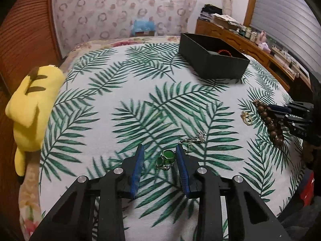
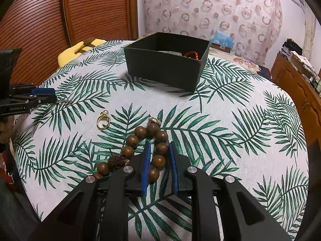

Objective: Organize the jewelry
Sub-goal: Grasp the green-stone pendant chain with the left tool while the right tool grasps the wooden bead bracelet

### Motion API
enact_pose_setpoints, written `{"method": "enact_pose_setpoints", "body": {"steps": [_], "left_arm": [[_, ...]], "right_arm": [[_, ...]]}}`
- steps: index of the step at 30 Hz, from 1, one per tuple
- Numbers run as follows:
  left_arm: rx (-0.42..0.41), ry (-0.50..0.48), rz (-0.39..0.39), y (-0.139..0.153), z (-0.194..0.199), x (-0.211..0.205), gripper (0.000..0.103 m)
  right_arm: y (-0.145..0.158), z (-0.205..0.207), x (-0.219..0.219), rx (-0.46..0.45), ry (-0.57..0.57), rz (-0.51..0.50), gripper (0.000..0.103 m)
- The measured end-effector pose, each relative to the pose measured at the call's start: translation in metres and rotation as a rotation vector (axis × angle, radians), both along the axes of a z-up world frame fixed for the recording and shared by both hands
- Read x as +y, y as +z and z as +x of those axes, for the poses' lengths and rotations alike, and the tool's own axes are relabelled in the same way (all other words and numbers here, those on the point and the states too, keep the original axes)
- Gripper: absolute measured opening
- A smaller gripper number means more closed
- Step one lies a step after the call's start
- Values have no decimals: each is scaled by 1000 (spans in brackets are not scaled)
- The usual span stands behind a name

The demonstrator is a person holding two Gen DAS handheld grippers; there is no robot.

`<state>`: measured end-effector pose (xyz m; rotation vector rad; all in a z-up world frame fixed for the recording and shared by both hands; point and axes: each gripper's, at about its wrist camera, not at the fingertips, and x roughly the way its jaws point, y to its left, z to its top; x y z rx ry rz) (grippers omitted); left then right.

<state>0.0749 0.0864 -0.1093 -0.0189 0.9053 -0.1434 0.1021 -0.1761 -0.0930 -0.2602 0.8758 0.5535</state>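
My left gripper (image 1: 159,148) is open, its blue pads on either side of a green-stone pendant (image 1: 168,155) on a silver chain (image 1: 197,137) lying on the leaf-print cloth. My right gripper (image 2: 159,146) is open around one side of a brown wooden bead bracelet (image 2: 140,140), with beads between the pads but not clamped. A gold ring (image 2: 103,120) lies left of the bracelet; it also shows in the left wrist view (image 1: 246,117). A black open box (image 2: 166,60) at the back holds a red bracelet (image 2: 190,54).
A yellow plush toy (image 1: 34,100) lies at the cloth's left edge. A wooden dresser (image 1: 250,46) with clutter stands far right. A ribbed wooden door (image 2: 60,16) and patterned wall are behind. The round table's edge curves away on all sides.
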Motion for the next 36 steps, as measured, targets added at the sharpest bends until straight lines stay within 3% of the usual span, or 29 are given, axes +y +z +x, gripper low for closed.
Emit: {"method": "enact_pose_setpoints", "body": {"steps": [11,14,25,36], "left_arm": [[-12,-45,27,-2,-4,-13,31],[-19,-52,37,-3,-5,-15,17],[-76,-45,-18,11,-7,-12,17],[-189,-62,-54,57,1,-24,17]], "right_arm": [[0,0,1,-1,-1,-1,21],[0,0,1,-1,-1,-1,21],[1,1,2,-9,29,-16,15],[55,-5,-4,-136,44,49,15]]}}
